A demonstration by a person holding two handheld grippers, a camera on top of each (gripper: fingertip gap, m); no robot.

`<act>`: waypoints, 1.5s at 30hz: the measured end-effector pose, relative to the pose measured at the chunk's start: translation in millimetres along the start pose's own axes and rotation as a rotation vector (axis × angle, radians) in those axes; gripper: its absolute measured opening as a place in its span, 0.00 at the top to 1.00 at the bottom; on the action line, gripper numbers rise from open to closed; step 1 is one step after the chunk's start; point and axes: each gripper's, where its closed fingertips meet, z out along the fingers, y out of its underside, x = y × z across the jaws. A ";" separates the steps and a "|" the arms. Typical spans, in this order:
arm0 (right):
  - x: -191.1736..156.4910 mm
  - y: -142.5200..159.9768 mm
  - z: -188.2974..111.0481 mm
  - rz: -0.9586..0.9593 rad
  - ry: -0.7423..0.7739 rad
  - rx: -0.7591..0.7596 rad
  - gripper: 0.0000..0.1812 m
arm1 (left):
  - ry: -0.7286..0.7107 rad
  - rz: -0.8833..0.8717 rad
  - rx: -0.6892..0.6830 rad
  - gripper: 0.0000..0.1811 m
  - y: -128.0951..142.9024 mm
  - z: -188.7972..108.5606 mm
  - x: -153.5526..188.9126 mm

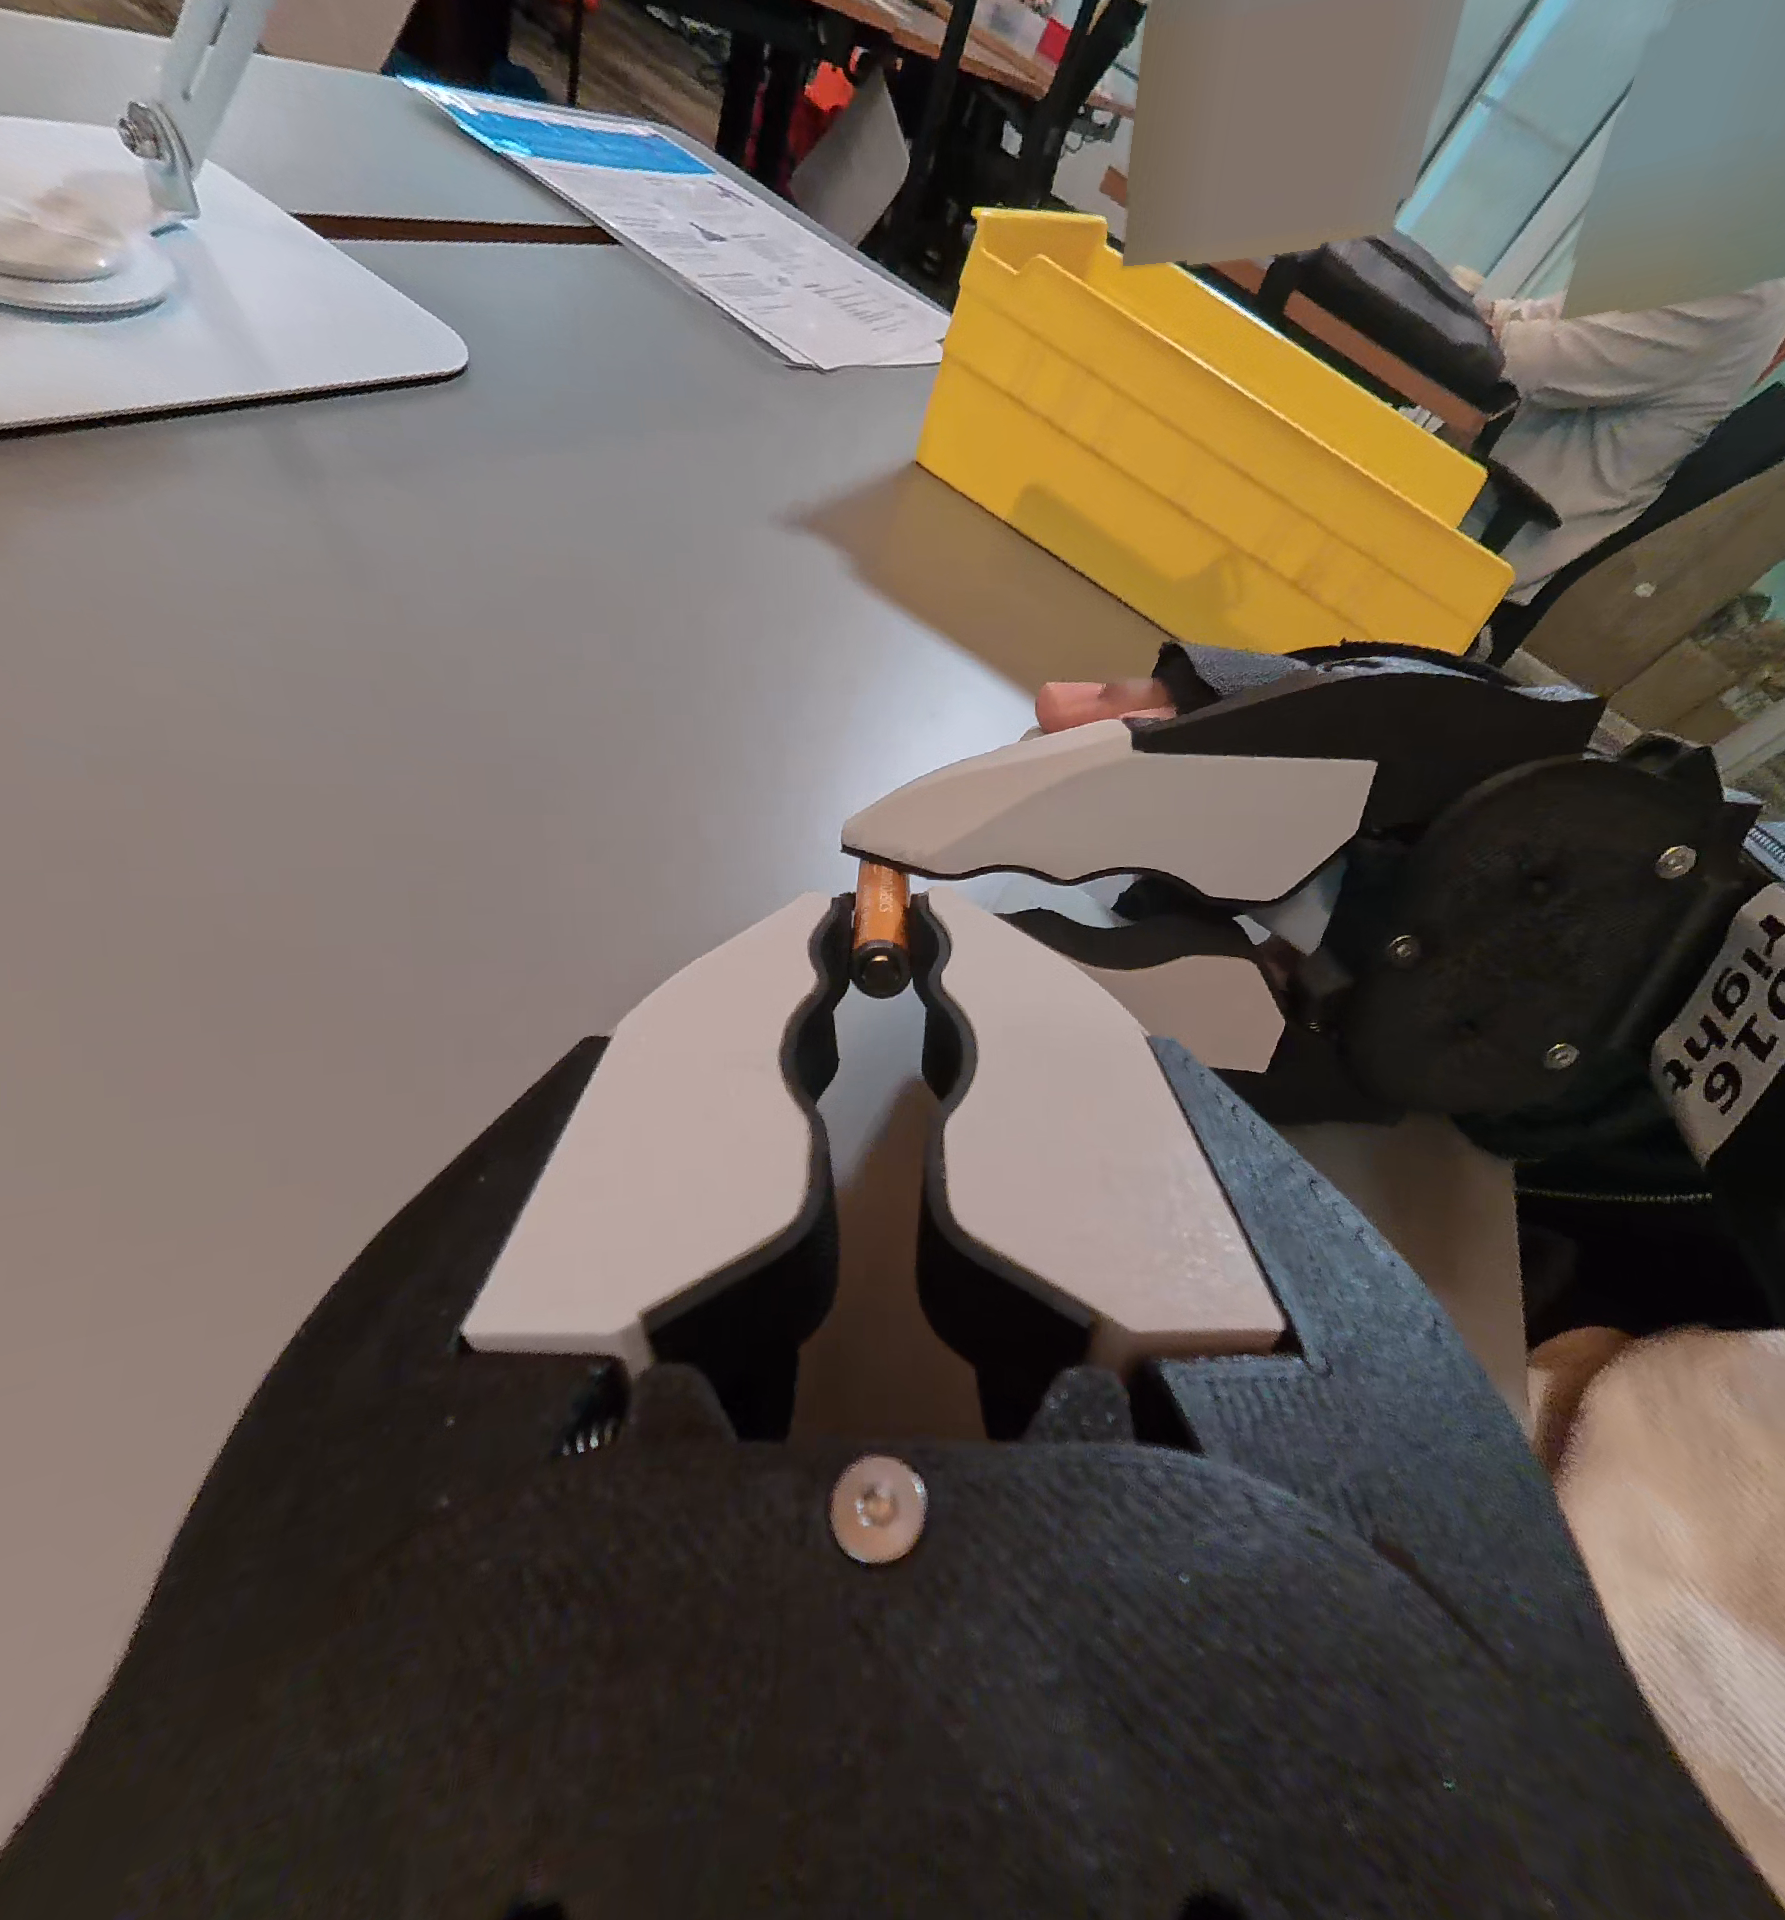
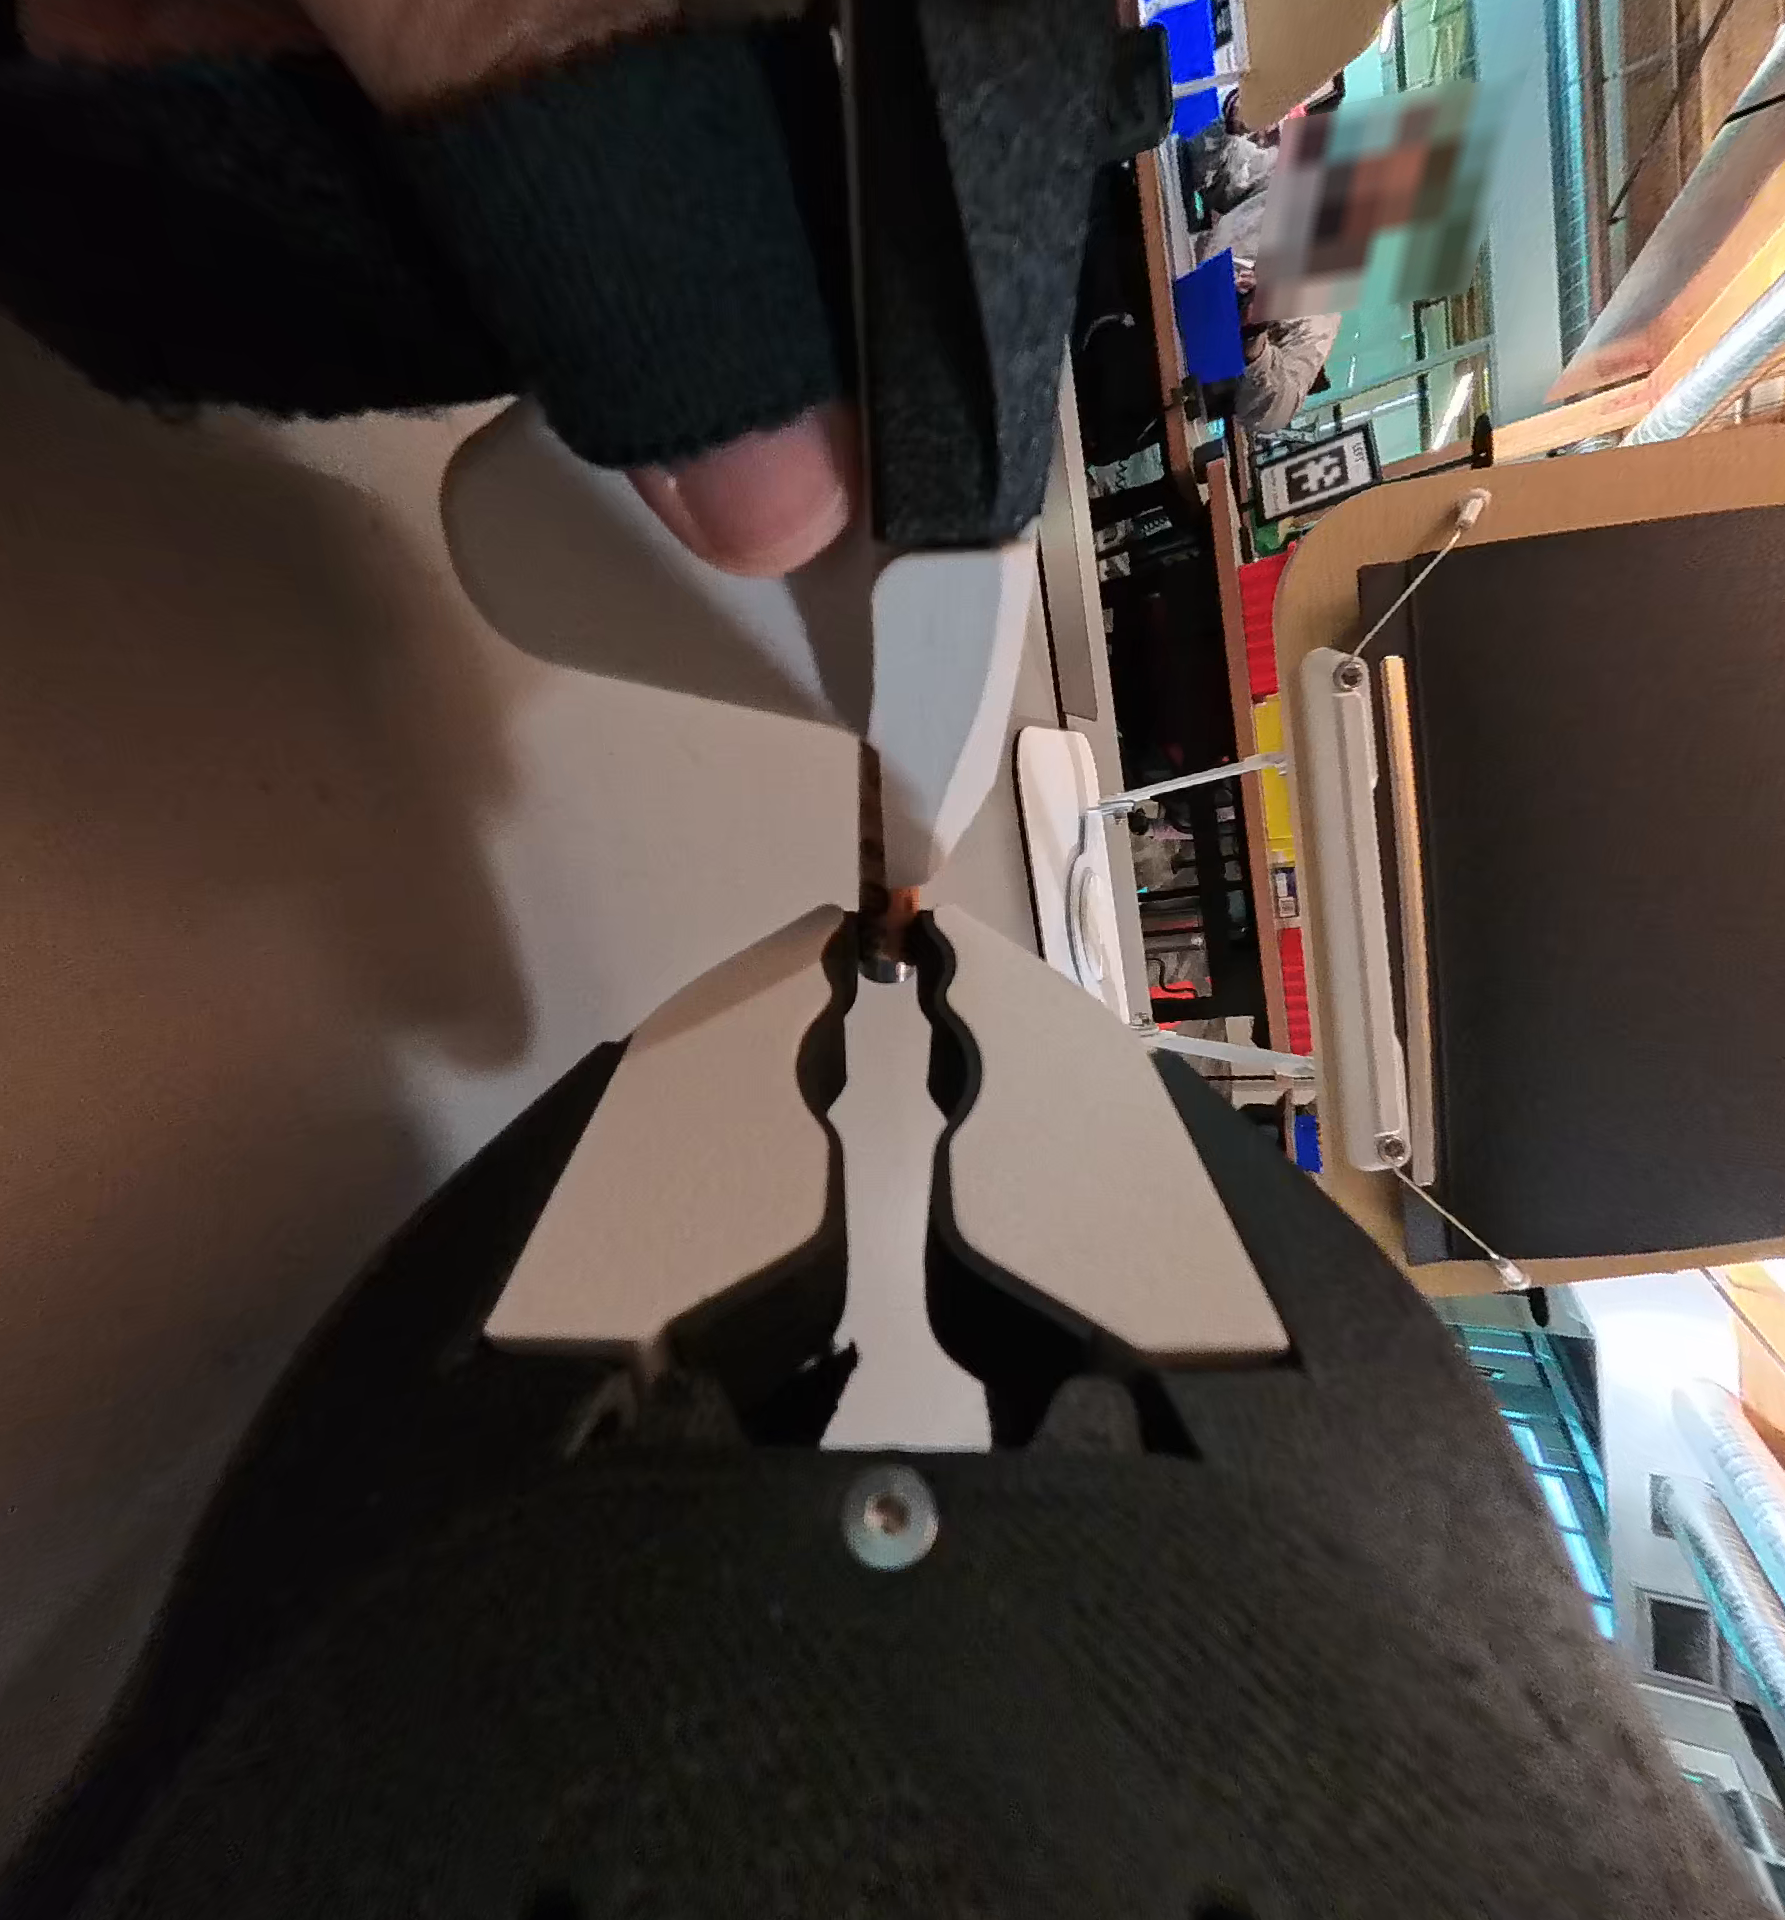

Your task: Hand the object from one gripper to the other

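A small copper-and-black battery [image 1: 880, 914] is held above the grey table [image 1: 400, 727]. My left gripper [image 1: 880, 940] is shut on its near end. My right gripper [image 1: 898, 873] comes in from the right, turned on its side, with its fingertips closed over the far end. In the right wrist view the right gripper [image 2: 883, 940] pinches the battery [image 2: 880, 925] at its metal cap. There the left gripper [image 2: 872, 810] reaches down from above and grips the battery's other part. A thumb in a black fingerless glove [image 2: 753, 499] rests on the left gripper.
A yellow plastic bin [image 1: 1179, 436] stands on the table to the far right. Printed papers [image 1: 742, 239] lie at the back. A white monitor stand base [image 1: 192, 322] sits at the far left. A seated person [image 1: 1646, 374] is beyond the table. Both grippers' tips are close together, under 4 cm apart.
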 end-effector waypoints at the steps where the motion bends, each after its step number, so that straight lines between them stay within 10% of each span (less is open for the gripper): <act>1: 1.1 -0.4 -0.4 0.005 0.006 0.005 0.94 | 0.009 -0.010 0.010 0.93 -1.3 -0.4 0.6; 11: 14.3 -6.9 -2.0 0.484 -0.133 0.202 0.59 | 0.115 -0.185 0.216 0.94 -25.2 -20.9 -9.8; 21: 39.5 -33.0 -44.8 1.326 -0.826 0.725 0.79 | 0.379 -0.119 0.304 0.94 -42.0 -31.9 23.3; 45: 36.9 -41.7 -58.2 1.324 -0.951 0.799 0.94 | 0.480 -0.045 0.255 0.94 -36.2 -26.5 48.8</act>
